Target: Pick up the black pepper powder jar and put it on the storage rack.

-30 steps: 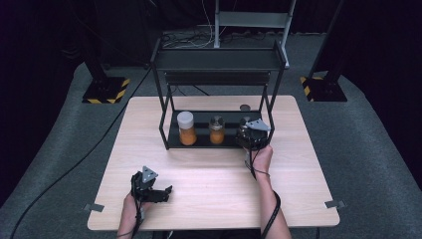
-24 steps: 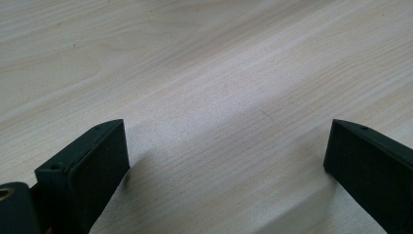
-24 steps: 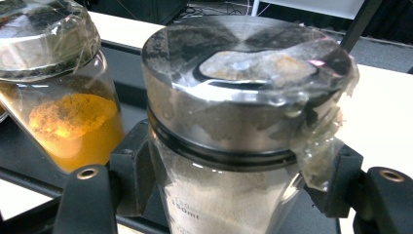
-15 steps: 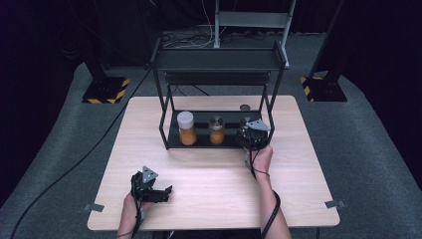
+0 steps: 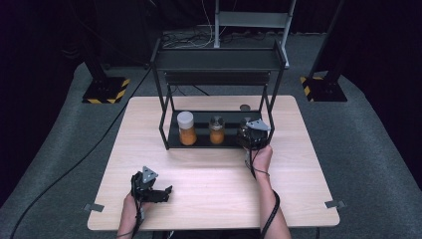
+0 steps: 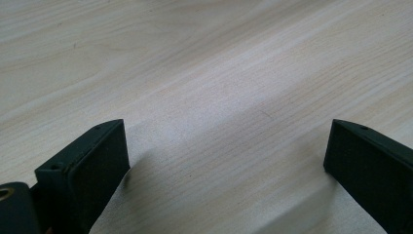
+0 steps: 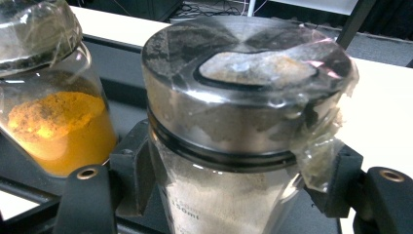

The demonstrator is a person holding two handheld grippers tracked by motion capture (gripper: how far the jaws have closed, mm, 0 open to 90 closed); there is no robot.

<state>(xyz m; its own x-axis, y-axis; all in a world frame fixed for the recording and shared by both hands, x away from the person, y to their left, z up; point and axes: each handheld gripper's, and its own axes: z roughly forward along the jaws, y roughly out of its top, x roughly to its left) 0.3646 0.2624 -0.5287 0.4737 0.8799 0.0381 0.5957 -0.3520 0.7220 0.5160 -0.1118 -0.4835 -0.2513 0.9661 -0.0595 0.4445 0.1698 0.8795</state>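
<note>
the left gripper (image 5: 166,189) rests near the table's (image 5: 214,184) near-left corner, its jaws wide apart over bare wood with nothing between them. farther in, toward the right, the right gripper (image 5: 247,135) reaches into the bottom tier of the black rack (image 5: 166,124), its jaws clamped on the jar (image 7: 234,146). the jar stands upright, long axis vertical, steel lid on top under clear wrap; pale powder fills its glass body. it sits at the right end of the rack's bottom shelf. just left of it stands a second jar (image 5: 216,130) holding orange powder, and farther left a white-lidded jar (image 5: 186,128) with orange contents. behind the rack, near the table's far edge, lies a small dark disc (image 5: 245,107).
</note>
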